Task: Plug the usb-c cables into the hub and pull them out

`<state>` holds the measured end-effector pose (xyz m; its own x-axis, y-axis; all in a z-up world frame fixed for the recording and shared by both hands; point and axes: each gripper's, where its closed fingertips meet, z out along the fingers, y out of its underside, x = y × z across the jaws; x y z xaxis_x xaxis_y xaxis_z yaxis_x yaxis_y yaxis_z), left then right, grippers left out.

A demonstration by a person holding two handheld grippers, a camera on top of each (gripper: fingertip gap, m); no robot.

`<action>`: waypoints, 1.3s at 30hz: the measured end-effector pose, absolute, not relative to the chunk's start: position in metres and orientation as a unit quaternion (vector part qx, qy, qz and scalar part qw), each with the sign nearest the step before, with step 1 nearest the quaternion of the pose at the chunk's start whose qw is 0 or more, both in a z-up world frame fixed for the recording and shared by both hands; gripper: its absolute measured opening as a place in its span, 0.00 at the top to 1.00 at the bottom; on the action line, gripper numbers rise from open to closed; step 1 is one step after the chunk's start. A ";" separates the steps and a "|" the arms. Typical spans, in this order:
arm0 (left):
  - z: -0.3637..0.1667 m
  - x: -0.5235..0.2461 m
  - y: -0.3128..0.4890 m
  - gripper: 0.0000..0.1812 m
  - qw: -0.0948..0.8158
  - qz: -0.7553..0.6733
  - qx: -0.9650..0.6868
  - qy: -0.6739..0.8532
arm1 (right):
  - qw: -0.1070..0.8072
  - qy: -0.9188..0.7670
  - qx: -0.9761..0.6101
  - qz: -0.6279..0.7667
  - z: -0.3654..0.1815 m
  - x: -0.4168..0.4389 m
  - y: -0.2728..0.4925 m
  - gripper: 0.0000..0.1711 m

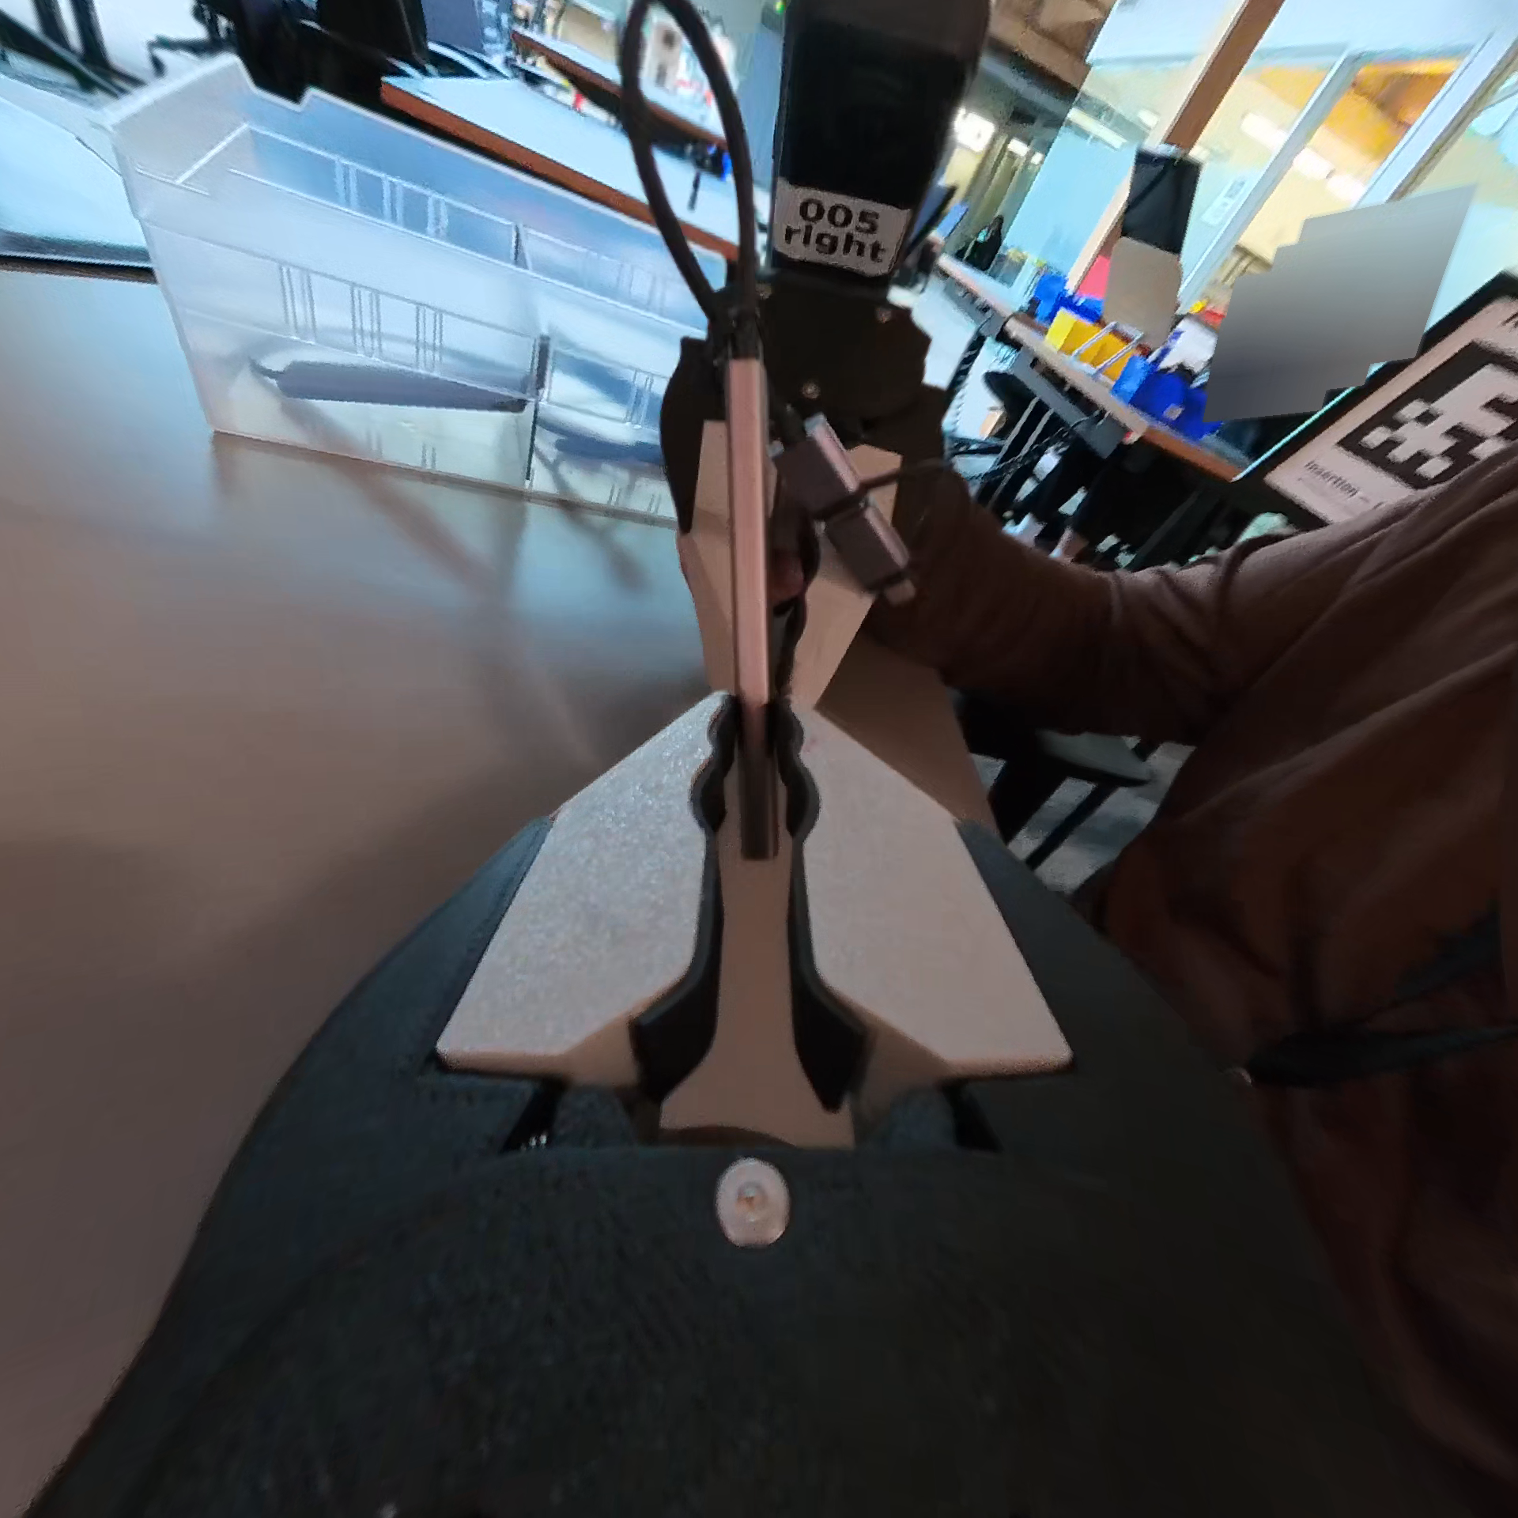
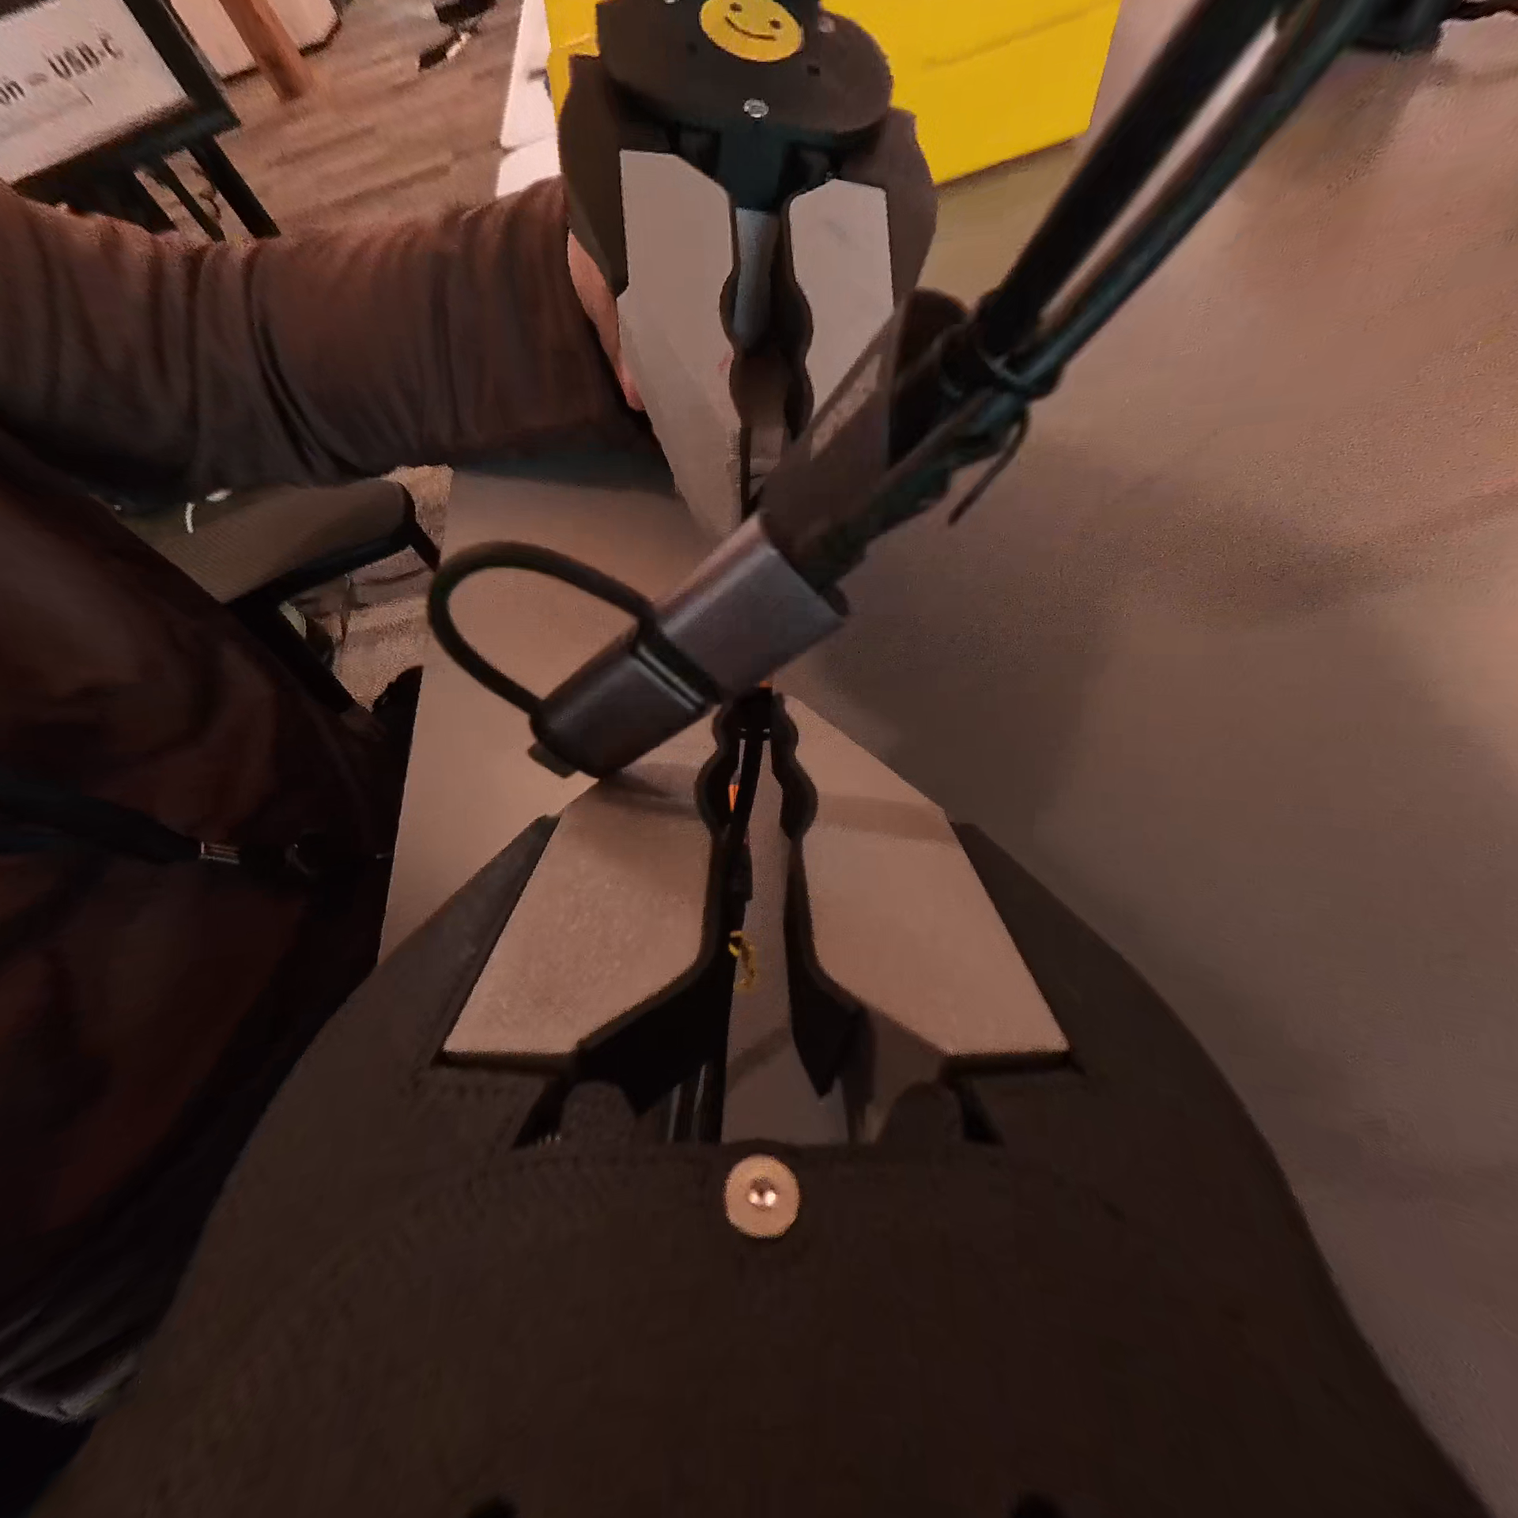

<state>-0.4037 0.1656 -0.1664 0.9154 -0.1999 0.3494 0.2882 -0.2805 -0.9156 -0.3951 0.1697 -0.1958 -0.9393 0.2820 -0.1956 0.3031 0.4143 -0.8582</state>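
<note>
My left gripper [image 1: 756,739] is shut on the near end of a thin grey hub [image 1: 749,534], held edge-on above the brown table [image 1: 246,739]. The hub's end shows in its jaws in the right wrist view [image 2: 752,271]. Two grey usb-c plugs [image 2: 739,624] joined by a short looped black cable [image 2: 448,608] sit against the hub's side. They also show in the left wrist view [image 1: 862,526]. My right gripper [image 2: 754,731] faces the left one and is shut on a thin black cable just behind the plugs. The hub's own cable is tied in a loop [image 1: 682,181].
A clear plastic drawer box [image 1: 370,312] stands on the table at the back left. A person's brown sleeve [image 1: 1232,657] reaches in from the right. A board with a square marker [image 1: 1437,411] stands at the right. A yellow bin [image 2: 1010,74] sits beyond the left gripper. Less than 4 cm separates the two grippers' tips.
</note>
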 end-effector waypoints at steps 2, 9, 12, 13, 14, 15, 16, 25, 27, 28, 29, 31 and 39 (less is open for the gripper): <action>-0.170 -0.407 0.161 0.94 0.589 -0.172 -0.789 -0.022 | 0.012 0.838 0.179 -0.516 -0.195 -0.396 0.172 0.98; -0.185 -0.408 0.158 0.96 0.555 -0.154 -0.817 -0.014 | -0.002 0.854 0.180 -0.489 -0.206 -0.398 0.176 0.98; -0.195 -0.406 0.155 0.96 0.530 -0.159 -0.833 -0.012 | -0.006 0.858 0.182 -0.481 -0.208 -0.398 0.176 0.98; -0.197 -0.406 0.154 0.96 0.526 -0.159 -0.835 -0.009 | -0.005 0.858 0.181 -0.481 -0.208 -0.398 0.176 0.98; -0.199 -0.405 0.154 0.96 0.522 -0.158 -0.838 -0.006 | -0.004 0.858 0.182 -0.480 -0.208 -0.398 0.176 0.98; -0.202 -0.405 0.154 0.96 0.518 -0.156 -0.841 -0.004 | -0.004 0.860 0.182 -0.476 -0.210 -0.398 0.176 0.98; -0.206 -0.405 0.154 0.96 0.512 -0.154 -0.845 -0.003 | -0.005 0.862 0.183 -0.473 -0.212 -0.398 0.177 0.98; -0.236 -0.391 0.165 0.96 0.445 -0.088 -0.890 0.048 | 0.021 0.847 0.192 -0.495 -0.207 -0.397 0.177 0.98; -0.231 -0.391 0.166 0.96 0.458 -0.104 -0.882 0.042 | 0.030 0.841 0.192 -0.505 -0.204 -0.397 0.179 0.98; -0.228 -0.392 0.165 0.96 0.464 -0.110 -0.878 0.038 | 0.027 0.842 0.190 -0.505 -0.203 -0.397 0.180 0.98; -0.227 -0.393 0.165 0.95 0.469 -0.114 -0.875 0.034 | 0.023 0.843 0.188 -0.503 -0.203 -0.397 0.181 0.98; -0.225 -0.394 0.165 0.96 0.474 -0.116 -0.872 0.029 | 0.016 0.849 0.183 -0.495 -0.205 -0.396 0.183 0.98; -0.229 -0.397 0.165 0.97 0.464 -0.106 -0.879 0.022 | -0.018 0.870 0.172 -0.461 -0.213 -0.398 0.185 0.98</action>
<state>-0.3971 0.1653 -0.2285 0.9768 -0.1363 0.1655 0.0596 -0.5689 -0.8202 -0.3982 0.1845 -0.2127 -0.9399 0.3167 -0.1278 0.2834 0.5146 -0.8092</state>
